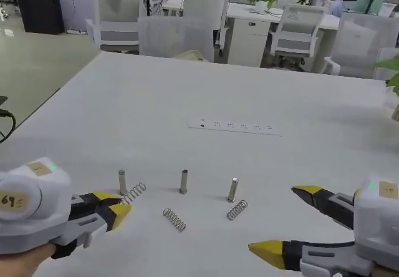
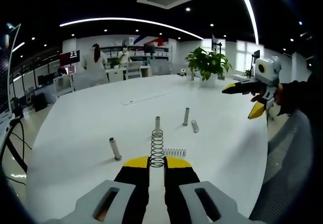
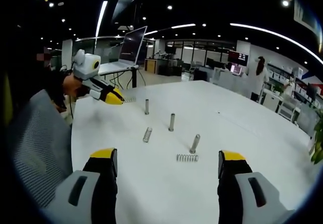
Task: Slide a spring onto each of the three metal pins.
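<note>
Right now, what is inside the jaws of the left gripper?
The left gripper holds one spring by its near end; the rest sticks out forward. The gripped end is hidden between the jaws, so how deep it sits cannot be seen.

The middle pin (image 1: 183, 181) stands upright on the bench (image 1: 187, 96), toward its near edge. The left pin (image 1: 122, 181) stands to its left and the right pin (image 1: 232, 189) to its right, all three in a row and apart. A loose spring (image 1: 174, 219) lies just in front of the middle pin. A second spring (image 1: 237, 209) lies front-right of it, just before the right pin. The held spring (image 1: 134, 193) sits left of the middle pin, beside the left pin, with its near end pinched between the jaws of the left gripper (image 1: 123, 203). The right gripper (image 1: 272, 219) hangs front-right of the middle pin, jaws spread, touching nothing. A power strip (image 1: 235, 126) lies behind the middle pin, further across the bench.
</note>
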A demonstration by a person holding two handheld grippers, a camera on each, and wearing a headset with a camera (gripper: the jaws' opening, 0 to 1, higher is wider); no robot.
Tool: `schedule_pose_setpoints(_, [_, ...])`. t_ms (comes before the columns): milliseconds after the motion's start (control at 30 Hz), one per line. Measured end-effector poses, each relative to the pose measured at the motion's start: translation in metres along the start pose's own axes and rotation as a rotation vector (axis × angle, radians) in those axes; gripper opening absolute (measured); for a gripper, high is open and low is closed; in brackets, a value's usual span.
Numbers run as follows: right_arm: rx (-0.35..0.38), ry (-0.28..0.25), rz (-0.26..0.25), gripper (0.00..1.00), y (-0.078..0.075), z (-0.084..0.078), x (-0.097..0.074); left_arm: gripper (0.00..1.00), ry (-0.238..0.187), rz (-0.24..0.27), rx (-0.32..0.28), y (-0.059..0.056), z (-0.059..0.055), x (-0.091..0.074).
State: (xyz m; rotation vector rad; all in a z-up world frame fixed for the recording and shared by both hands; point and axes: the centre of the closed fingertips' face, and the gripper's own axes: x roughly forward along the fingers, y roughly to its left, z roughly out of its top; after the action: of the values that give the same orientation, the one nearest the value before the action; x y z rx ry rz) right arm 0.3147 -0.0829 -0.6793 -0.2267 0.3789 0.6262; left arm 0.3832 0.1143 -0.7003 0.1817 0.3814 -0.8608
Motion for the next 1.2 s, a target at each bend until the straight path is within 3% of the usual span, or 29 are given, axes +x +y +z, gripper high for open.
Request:
schedule_pose_setpoints(567, [-0.064, -0.032, 0.136, 0.71, 0.033, 0.036, 0.030, 0.03, -0.024, -0.093, 0.033, -0.023, 0.007, -0.005])
schedule_pose_setpoints(767, [-0.077, -0.036, 0.169, 0.70, 0.042, 0.041, 0.035, 0.03, -0.026, -0.127, 0.045, -0.030, 0.008, -0.005])
schedule_pose_setpoints(1200, [-0.089, -0.042, 0.250, 0.55, 0.066, 0.048, 0.044, 0.03, -0.039, -0.228, 0.094, -0.053, 0.013, -0.008])
